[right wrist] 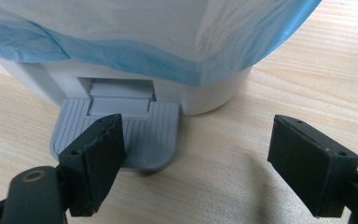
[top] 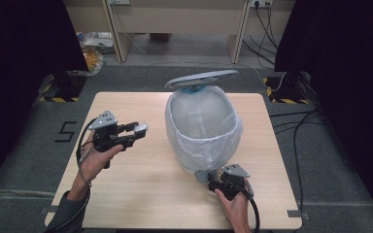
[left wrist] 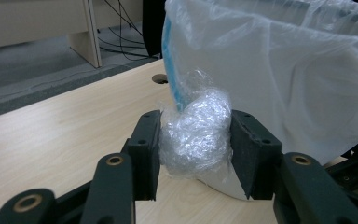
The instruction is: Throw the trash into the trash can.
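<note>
Crinkled plastic wad (left wrist: 196, 133) between left gripper (left wrist: 196, 140) pads

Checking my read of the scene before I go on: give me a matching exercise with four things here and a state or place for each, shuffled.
Things:
1. left gripper
2. right gripper
3. bin lid
4. grey pedal

States or places:
A. raised open above the bin
B. jaws spread, one jaw on the pedal
C. lies at the foot of the bin, on the table
D. shut on a crumpled plastic wad

Pairs: 1-D, 2-B, 3-A, 4-C
</note>
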A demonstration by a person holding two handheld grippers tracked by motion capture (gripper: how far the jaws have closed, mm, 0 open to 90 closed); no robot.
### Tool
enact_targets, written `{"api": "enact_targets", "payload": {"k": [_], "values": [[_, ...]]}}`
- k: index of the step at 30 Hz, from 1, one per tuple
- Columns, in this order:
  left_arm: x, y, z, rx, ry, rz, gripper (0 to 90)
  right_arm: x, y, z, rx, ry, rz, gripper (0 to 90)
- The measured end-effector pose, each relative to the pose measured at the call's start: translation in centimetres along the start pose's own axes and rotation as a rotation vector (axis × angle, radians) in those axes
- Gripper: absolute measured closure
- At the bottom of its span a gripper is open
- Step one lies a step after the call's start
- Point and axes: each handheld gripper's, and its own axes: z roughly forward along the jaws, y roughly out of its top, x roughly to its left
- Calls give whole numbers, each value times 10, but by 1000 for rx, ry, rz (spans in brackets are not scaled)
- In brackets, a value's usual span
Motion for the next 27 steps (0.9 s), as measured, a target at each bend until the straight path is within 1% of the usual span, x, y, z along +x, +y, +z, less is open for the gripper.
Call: {"api": "enact_targets", "payload": {"k": [2, 5, 10, 12, 15, 17, 21, 27], "values": [[-1, 5, -1, -3, -8, 6, 553, 0, 0, 0, -1, -1, -1, 188], [-4, 13, -3, -14, -35, 4, 554, 1, 0, 0, -2, -3, -1, 188], [-8, 24, -5, -30, -42, 20, 554, 0, 0, 0, -1, 0, -1, 188], [-9, 30, -6, -36, -39, 29, 554, 0, 0, 0, -1, 0, -2, 188], [-11, 37, -6, -37, -54, 35, 554, 0, 0, 0, -1, 0, -2, 188], [-14, 41, -5, -32, -56, 49, 554, 0, 0, 0, -1, 0, -1, 188], [-16, 51, -6, -51, -67, 52, 554, 0, 0, 0, -1, 1, -2, 188], [-25, 64, -4, -57, -102, 65, 554, 0, 0, 0, 0, 2, 0, 188]]}}
